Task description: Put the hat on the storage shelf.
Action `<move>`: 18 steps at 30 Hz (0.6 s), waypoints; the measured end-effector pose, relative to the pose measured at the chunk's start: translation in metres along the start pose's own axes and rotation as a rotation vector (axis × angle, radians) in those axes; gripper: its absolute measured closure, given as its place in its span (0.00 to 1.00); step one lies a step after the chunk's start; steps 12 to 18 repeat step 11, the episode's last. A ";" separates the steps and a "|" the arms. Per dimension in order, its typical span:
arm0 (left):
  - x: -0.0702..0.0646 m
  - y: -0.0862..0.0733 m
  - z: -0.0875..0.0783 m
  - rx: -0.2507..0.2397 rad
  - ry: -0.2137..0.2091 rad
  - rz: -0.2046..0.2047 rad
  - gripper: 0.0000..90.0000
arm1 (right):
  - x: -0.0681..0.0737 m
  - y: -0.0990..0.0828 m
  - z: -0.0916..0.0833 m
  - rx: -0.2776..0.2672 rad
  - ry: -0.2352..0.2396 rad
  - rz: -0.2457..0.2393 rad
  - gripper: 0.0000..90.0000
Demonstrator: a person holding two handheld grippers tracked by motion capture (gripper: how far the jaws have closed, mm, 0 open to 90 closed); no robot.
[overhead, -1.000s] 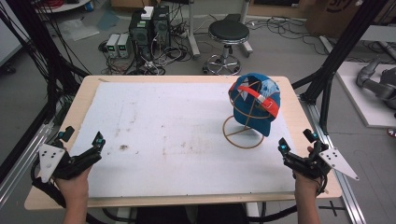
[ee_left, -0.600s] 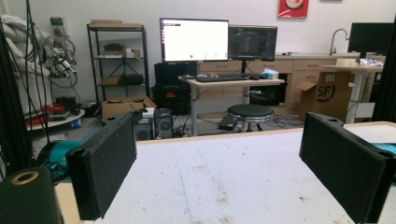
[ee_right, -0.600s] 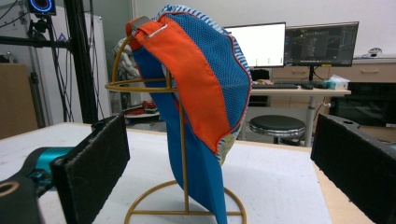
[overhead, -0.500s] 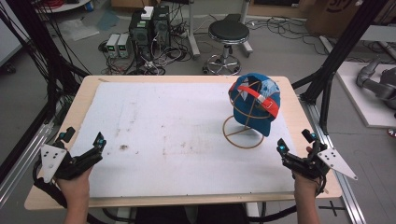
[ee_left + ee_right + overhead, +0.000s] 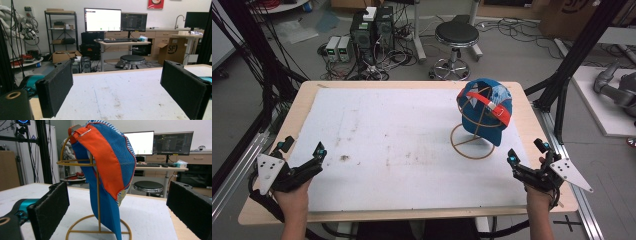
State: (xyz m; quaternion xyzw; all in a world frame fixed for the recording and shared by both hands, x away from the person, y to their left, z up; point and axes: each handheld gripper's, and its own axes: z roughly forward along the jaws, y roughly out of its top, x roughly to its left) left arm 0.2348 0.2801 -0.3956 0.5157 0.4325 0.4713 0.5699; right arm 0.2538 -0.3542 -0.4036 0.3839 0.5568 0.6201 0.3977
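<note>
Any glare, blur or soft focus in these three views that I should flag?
High view: even light, faint shadows, slightly soft. Left gripper view: white monitor blown out, near claw edges blurred. Right gripper view: cap sharp, second bright monitor overexposed.

Cap: blue mesh cloth, orange fabric strap. Stand: thin wire, probably painted metal, slight sheen. Table: matt white, scuffed top; pale wood edge.
</note>
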 end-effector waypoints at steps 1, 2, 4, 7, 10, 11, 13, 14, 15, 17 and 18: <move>0.000 0.000 0.000 0.000 0.000 0.001 0.13 | 0.000 0.000 0.000 0.000 0.000 0.000 0.05; 0.000 0.000 0.000 -0.001 0.004 0.003 0.13 | 0.000 0.000 0.000 -0.001 0.001 -0.002 0.05; 0.000 0.000 0.000 -0.001 0.002 0.003 0.13 | -0.001 0.000 0.000 -0.004 0.001 -0.004 0.05; 0.000 0.000 0.000 -0.001 -0.001 0.002 0.13 | -0.001 0.000 0.000 -0.003 0.002 -0.003 0.05; 0.000 0.000 0.001 0.001 -0.005 -0.001 0.13 | 0.000 0.001 0.000 -0.006 0.005 0.000 0.05; 0.000 0.000 0.001 0.000 -0.006 -0.002 0.13 | -0.001 0.001 0.000 -0.004 0.007 0.000 0.05; 0.000 0.000 0.001 0.000 -0.006 -0.002 0.13 | -0.001 0.001 0.000 -0.004 0.007 0.000 0.05; 0.000 0.000 0.001 0.000 -0.006 -0.002 0.13 | -0.001 0.001 0.000 -0.004 0.007 0.000 0.05; 0.000 0.000 0.001 0.000 -0.006 -0.002 0.13 | -0.001 0.001 0.000 -0.004 0.007 0.000 0.05; 0.000 0.000 0.001 0.000 -0.006 -0.002 0.13 | -0.001 0.001 0.000 -0.004 0.007 0.000 0.05; 0.000 0.000 0.001 0.000 -0.006 -0.002 0.13 | -0.001 0.001 0.000 -0.004 0.007 0.000 0.05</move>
